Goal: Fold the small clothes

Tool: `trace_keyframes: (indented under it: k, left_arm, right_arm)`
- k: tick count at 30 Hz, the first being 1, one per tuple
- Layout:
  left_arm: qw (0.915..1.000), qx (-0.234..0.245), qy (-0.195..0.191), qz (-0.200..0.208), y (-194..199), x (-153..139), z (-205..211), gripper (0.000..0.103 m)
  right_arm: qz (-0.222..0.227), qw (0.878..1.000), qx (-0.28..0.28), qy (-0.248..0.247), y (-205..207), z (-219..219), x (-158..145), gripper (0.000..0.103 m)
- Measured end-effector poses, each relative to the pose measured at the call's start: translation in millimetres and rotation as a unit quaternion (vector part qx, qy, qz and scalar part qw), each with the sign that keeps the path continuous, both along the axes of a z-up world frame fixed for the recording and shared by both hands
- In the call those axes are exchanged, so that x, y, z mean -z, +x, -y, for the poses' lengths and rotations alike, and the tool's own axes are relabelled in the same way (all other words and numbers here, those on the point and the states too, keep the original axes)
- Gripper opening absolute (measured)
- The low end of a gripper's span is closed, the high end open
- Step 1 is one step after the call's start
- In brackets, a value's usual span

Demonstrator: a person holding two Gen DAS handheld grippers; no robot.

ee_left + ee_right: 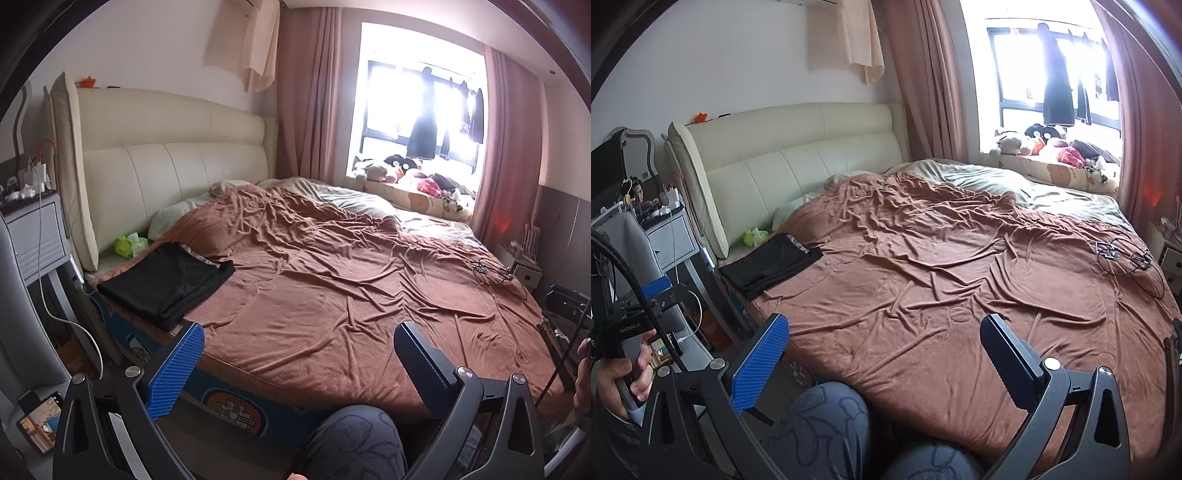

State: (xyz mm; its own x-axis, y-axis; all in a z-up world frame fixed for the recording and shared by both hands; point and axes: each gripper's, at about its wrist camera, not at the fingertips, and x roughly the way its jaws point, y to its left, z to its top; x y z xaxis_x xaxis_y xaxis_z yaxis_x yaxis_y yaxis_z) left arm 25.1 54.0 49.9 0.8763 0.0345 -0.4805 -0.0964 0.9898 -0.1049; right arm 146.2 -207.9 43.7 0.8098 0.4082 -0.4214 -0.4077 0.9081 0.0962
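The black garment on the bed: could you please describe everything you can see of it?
The black garment is a dark, soft-looking fabric piece folded into a flat, rough rectangle of several layers. A narrow patterned light band runs along its far edge. It lies on the brown bedspread at the bed's left edge, near the cream headboard, just short of a green packet. Neither gripper touches it.

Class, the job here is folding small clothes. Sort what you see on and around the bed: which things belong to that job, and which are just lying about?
Belongs to the job:
- black garment, folded near the bed's edge
- left gripper, open
- right gripper, open

Just lying about:
- green tissue pack by the headboard
- cables on the brown blanket
- stuffed toys on the window ledge
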Motion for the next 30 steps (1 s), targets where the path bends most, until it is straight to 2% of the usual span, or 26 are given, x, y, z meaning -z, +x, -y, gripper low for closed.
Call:
trace_keyframes:
  k: [5, 8, 12, 15, 21, 30]
  left_arm:
    - [1.0, -0.001, 0.002, 0.004, -12.0, 8.7, 8.0, 0.103]
    - [0.9999, 0.003, 0.009, 0.004, -17.2, 16.0, 15.2, 0.103]
    - [0.9999, 0.01, -0.001, -0.006, -17.4, 29.5, 18.8, 0.103]
    - [0.9999, 0.012, 0.002, -0.01, -16.7, 41.4, 18.9, 0.103]
    - [0.9996, 0.004, -0.017, -0.023, -12.9, 61.1, 12.5, 0.103]
    - [0.9998, 0.005, -0.006, -0.021, -14.4, 62.7, 19.1, 0.103]
  right_arm:
    - [0.007, 1.0, -0.001, -0.002, -7.8, 2.9, 15.3, 0.103]
    - [0.001, 1.0, 0.004, -0.011, -10.6, 4.9, 27.6, 0.103]
    - [-0.014, 1.0, 0.019, -0.002, -10.6, 12.6, 39.1, 0.103]
    - [-0.022, 0.999, 0.027, -0.013, -11.4, 12.0, 42.6, 0.103]
    - [-0.018, 0.999, 0.035, -0.023, -17.3, 9.7, 44.1, 0.103]
    - [-0.014, 0.998, 0.051, -0.022, -20.5, 8.7, 45.8, 0.103]
